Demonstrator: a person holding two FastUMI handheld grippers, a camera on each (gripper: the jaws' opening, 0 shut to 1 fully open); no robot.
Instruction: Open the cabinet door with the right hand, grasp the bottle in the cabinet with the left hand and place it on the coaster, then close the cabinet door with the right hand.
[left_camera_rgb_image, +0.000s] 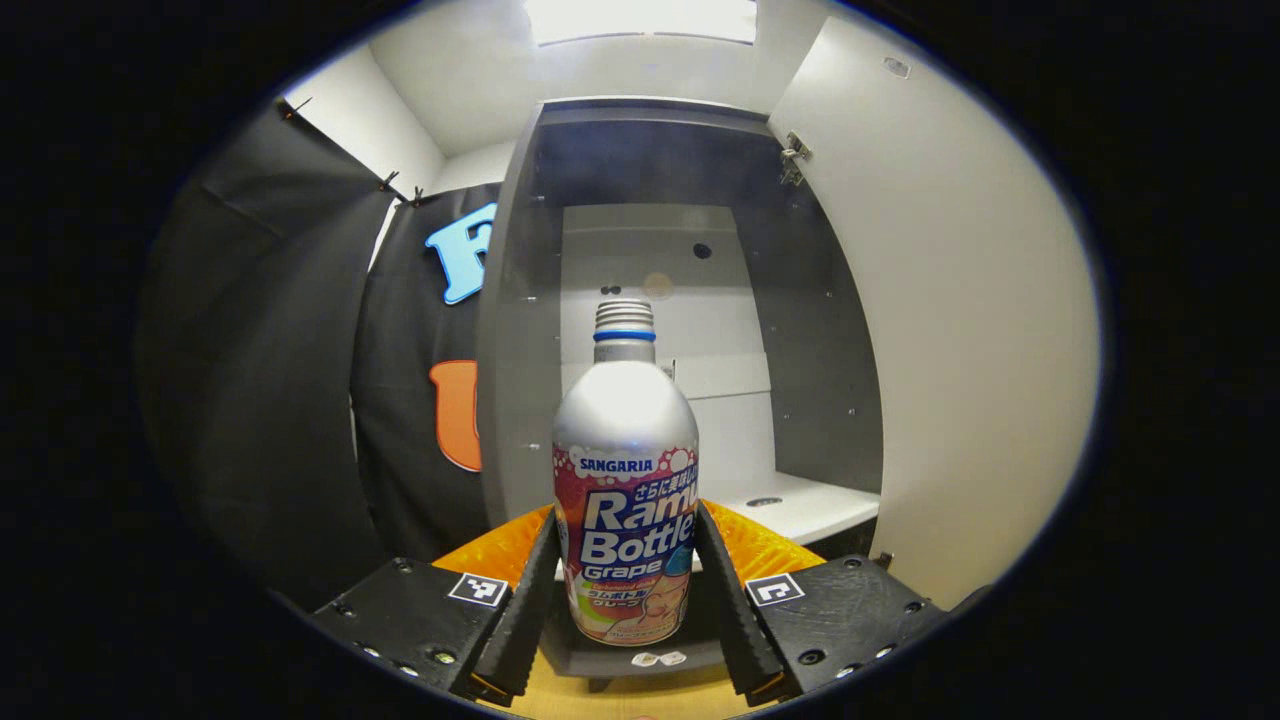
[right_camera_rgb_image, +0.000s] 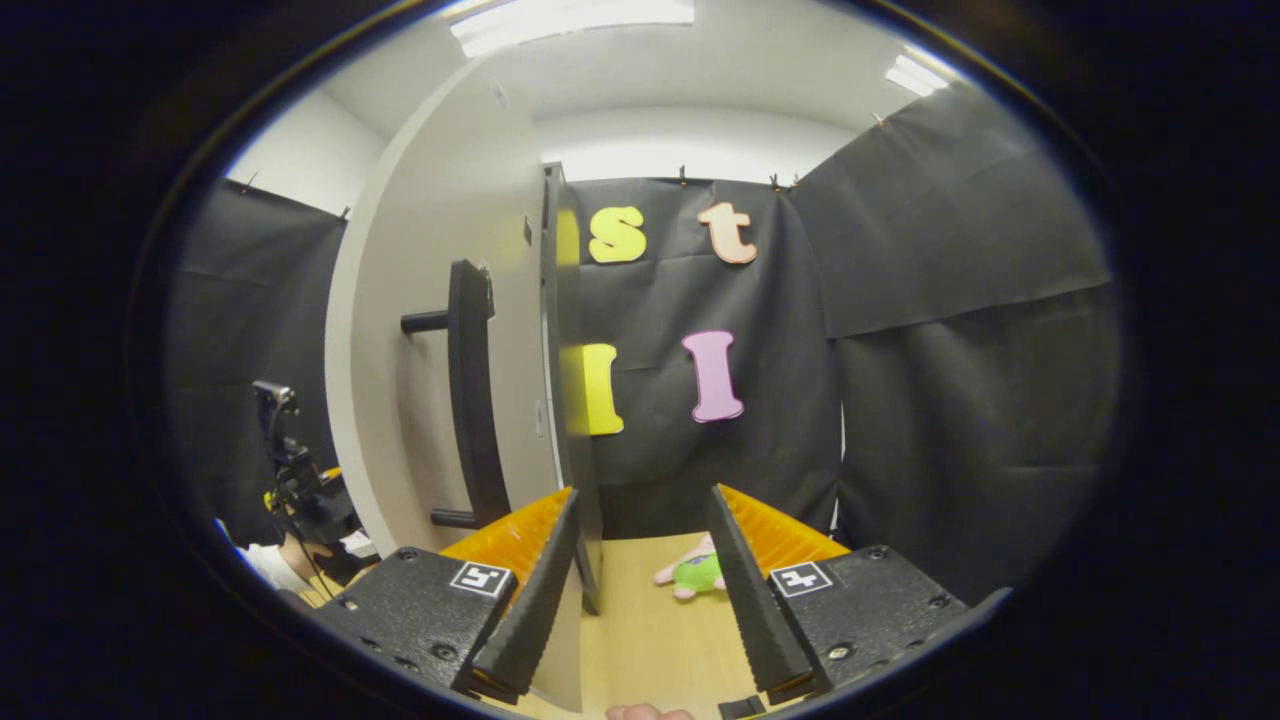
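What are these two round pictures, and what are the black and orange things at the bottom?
A person holds a grabbing tool in each hand, and each tool carries a camera looking along its two fingers. In the left gripper view, the left gripper has its fingers on both sides of a bottle, in front of the open cabinet. In the right gripper view, the right gripper is open and holds nothing. Beside it is the opened cabinet door with its black handle. A small pink and green soft toy lies on the wooden table.
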